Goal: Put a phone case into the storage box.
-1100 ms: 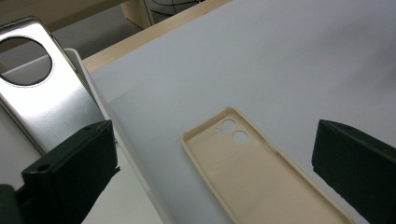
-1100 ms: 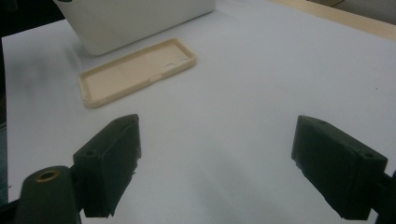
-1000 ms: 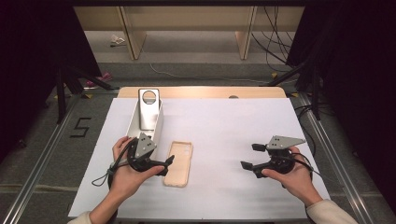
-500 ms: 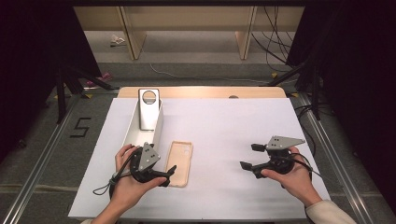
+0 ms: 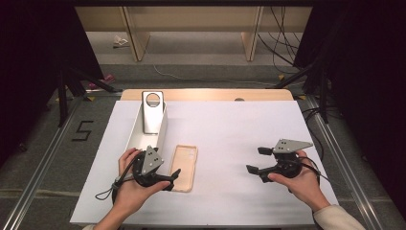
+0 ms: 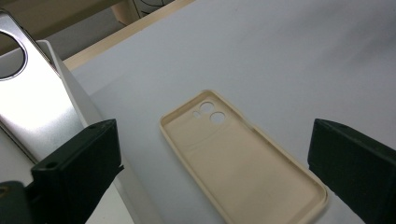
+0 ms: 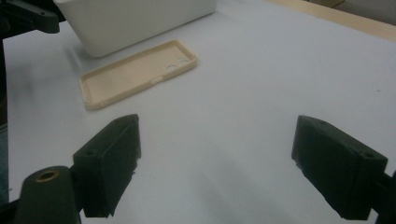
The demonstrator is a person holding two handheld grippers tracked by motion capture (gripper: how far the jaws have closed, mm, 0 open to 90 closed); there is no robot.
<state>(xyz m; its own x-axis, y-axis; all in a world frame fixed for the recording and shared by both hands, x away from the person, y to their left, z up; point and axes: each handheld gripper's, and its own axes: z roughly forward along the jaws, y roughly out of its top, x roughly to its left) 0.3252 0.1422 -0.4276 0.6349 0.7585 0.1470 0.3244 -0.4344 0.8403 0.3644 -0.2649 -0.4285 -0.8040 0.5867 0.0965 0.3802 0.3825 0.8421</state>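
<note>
A beige phone case [image 5: 185, 167] lies inside-up on the white table mat, its camera holes at the far end. My left gripper [image 5: 171, 179] sits at the case's near-left corner, held by a hand. In the left gripper view the case [image 6: 243, 163] lies under the wide gap between the jaws of the open left gripper [image 6: 215, 140], and nothing is gripped. A silver phone [image 5: 153, 112] with a round ring leans upright in a white tray [image 5: 136, 136]. My right gripper [image 5: 257, 159] rests open on the mat to the right, well apart from the case [image 7: 135, 74].
The white tray [image 7: 135, 18] stands just left of the case, close to the left hand. The mat [image 5: 230, 129] lies on a wooden table whose far edge [image 5: 206, 94] shows. Metal rails, cables and shelving lie on the floor beyond.
The left gripper has drawn back toward the near edge along the case's left side, ending at its near corner. The right gripper has stayed put.
</note>
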